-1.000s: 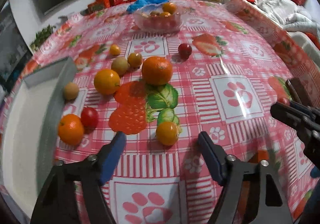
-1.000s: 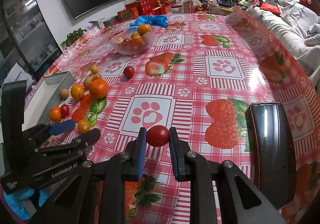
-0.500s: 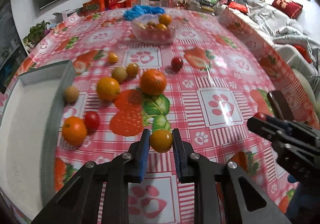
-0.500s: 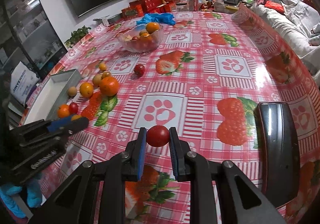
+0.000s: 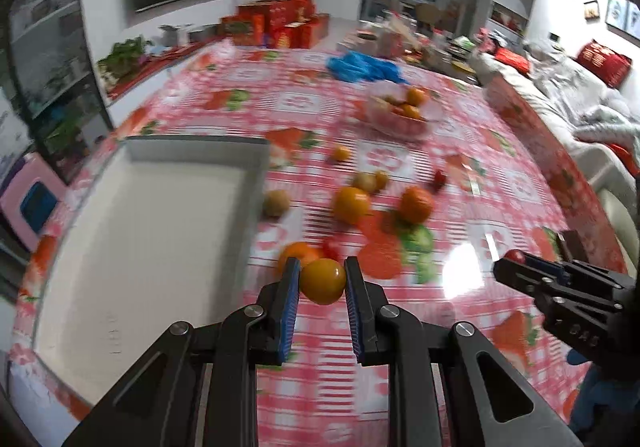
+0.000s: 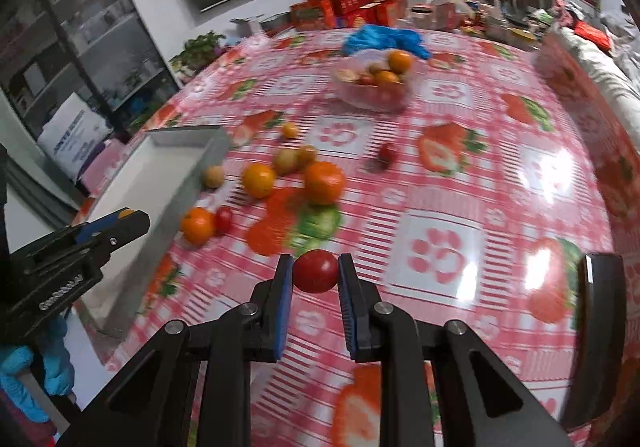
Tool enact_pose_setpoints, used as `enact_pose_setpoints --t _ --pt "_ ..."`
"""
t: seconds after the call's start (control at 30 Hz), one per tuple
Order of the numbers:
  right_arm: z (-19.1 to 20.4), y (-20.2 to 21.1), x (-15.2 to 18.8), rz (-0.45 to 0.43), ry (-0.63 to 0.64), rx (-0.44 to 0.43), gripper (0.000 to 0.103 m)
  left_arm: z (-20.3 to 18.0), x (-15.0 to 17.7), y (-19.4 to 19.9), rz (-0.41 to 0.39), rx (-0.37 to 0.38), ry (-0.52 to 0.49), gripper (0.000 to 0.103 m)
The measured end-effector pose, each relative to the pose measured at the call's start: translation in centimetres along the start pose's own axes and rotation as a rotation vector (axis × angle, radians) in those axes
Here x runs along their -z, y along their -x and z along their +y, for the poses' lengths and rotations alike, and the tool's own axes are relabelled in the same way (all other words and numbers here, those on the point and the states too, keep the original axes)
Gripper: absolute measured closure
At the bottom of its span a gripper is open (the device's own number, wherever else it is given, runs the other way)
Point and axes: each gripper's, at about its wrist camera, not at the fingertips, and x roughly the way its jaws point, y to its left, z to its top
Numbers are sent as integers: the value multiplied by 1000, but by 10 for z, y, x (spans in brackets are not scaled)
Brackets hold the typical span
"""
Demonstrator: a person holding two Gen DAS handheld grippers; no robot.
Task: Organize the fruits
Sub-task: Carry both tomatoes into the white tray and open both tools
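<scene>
My left gripper (image 5: 322, 283) is shut on a small orange fruit (image 5: 323, 280) and holds it above the table, just right of the white tray (image 5: 140, 247). My right gripper (image 6: 315, 272) is shut on a red tomato (image 6: 316, 271) and holds it above the tablecloth; it also shows at the right of the left wrist view (image 5: 516, 265). Several oranges, kiwis and tomatoes lie loose on the cloth, among them a big orange (image 6: 324, 183) and an orange (image 6: 197, 225) beside the tray (image 6: 160, 199).
A clear bowl of fruit (image 6: 374, 85) stands at the back with blue gloves (image 6: 384, 39) behind it. A black object (image 6: 598, 331) lies at the right table edge. A sofa runs along the right side (image 5: 580, 95).
My left gripper closed on the small orange fruit, lifted it and swung left toward the tray. My right gripper, still holding the tomato, moved left toward the loose fruit.
</scene>
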Motion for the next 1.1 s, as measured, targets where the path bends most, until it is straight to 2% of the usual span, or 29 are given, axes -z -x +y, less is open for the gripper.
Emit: enact_pose_setpoints --t 0.3,0.63,0.8,1.1 --pt "72 -20 -22 42 105 -90 79 73 9 5 -12 -136 68 79" --pt "156 -55 -32 121 238 -166 79 125 28 -2 26 -211 124 79" --pt "178 -74 -27 165 272 -174 79 141 36 -6 45 -218 146 79" --pt "187 -95 -22 222 285 -164 77 150 44 -14 66 -221 153 79"
